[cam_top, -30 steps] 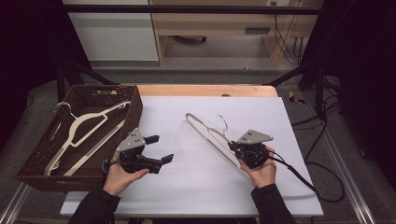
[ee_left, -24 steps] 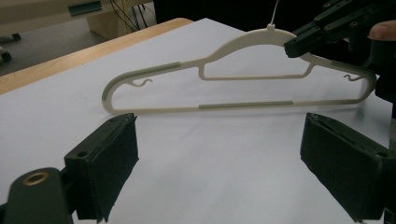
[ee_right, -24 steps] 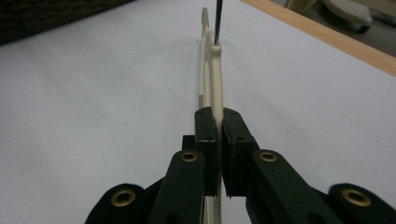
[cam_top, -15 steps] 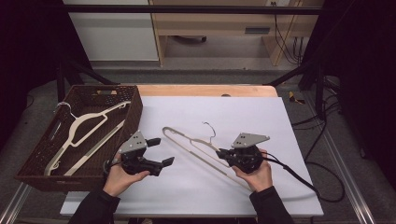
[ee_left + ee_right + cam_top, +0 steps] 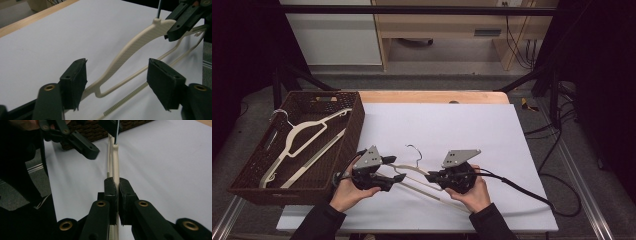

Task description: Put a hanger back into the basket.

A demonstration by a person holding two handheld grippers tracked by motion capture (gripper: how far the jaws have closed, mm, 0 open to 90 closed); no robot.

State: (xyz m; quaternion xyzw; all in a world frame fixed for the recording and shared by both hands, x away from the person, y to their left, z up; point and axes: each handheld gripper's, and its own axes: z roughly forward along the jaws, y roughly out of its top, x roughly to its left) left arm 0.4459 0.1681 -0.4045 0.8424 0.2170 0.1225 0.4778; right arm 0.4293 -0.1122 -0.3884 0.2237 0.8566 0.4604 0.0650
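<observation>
**Cream hanger passed between two grippers at the table's near edge**

High view: a cream hanger [image 5: 412, 172] lies low over the white table [image 5: 492, 135], close to its near edge and about midway along it, its metal hook pointing toward the far edge. The right gripper [image 5: 432, 177] is clamped on the hanger near its neck, held in the person's right hand [image 5: 469, 192]. The left gripper [image 5: 396, 170], in the left hand [image 5: 349, 192], reaches in from the left around the hanger's left arm. A brown wicker basket [image 5: 357, 117] stands at the table's left edge with another pale hanger [image 5: 302, 145] lying inside it. A black cable [image 5: 532, 192] trails from the right gripper toward the right edge.

Left gripper view: the jaws have just been closing, and the hanger's [image 5: 125, 53] shoulder runs between them; a gap shows on each side of the plastic, so the pads [image 5: 75, 81] are not pressing on it. The right gripper [image 5: 185, 18] bites the hanger's neck at the upper right, beside the hook.

Right gripper view: the jaws are pressed tight on the hanger's [image 5: 114, 167] thin edge, which runs straight away from them toward the hook. Beyond it the left gripper [image 5: 100, 138] hangs, and the basket [image 5: 95, 130] sits at the table's far edge.
</observation>
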